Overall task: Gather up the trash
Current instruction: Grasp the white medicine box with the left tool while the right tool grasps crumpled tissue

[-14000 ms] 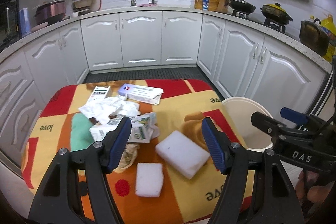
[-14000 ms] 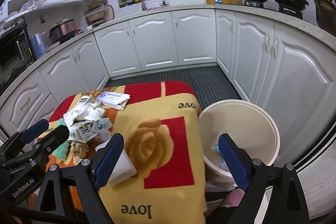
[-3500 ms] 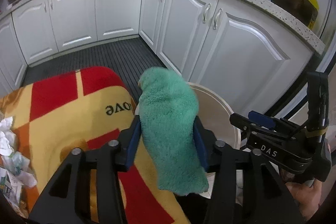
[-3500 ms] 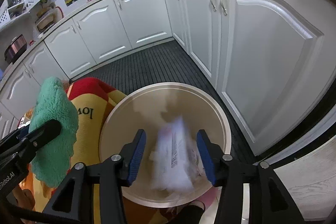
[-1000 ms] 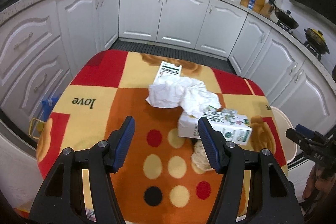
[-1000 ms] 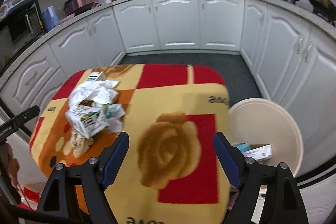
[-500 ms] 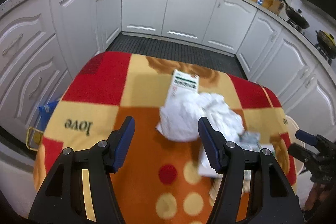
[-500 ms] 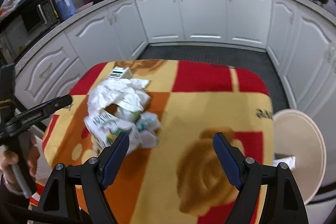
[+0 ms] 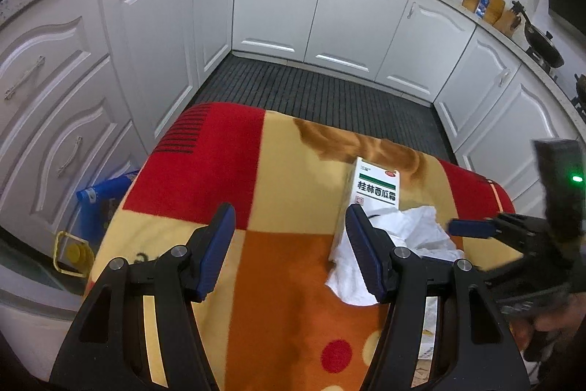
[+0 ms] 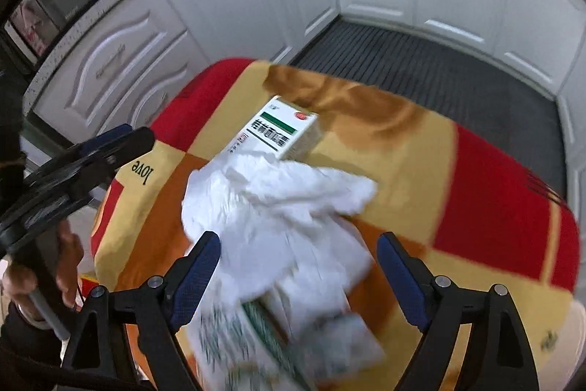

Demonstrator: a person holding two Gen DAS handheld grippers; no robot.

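Crumpled white paper (image 10: 278, 204) lies on the red, yellow and orange blanket-covered table (image 10: 487, 193). A white box with a green stripe (image 10: 282, 131) lies just beyond it. A white and green carton (image 10: 256, 332), blurred, lies below the paper. My right gripper (image 10: 298, 266) is open, low over the paper. My left gripper (image 9: 287, 244) is open and empty over bare blanket; the box (image 9: 377, 189) and paper (image 9: 410, 244) sit at its right finger. The right gripper (image 9: 476, 228) shows at that view's right edge.
White kitchen cabinets (image 9: 278, 10) curve around the table, with a dark ribbed floor mat (image 9: 322, 94) beyond it. A blue and yellow object (image 9: 91, 218) stands on the floor left of the table. The left gripper's finger (image 10: 110, 145) reaches in at left.
Both grippers have moved left and closer to the table's far-left part. The right gripper has come down over the crumpled paper. The bin has left both views.
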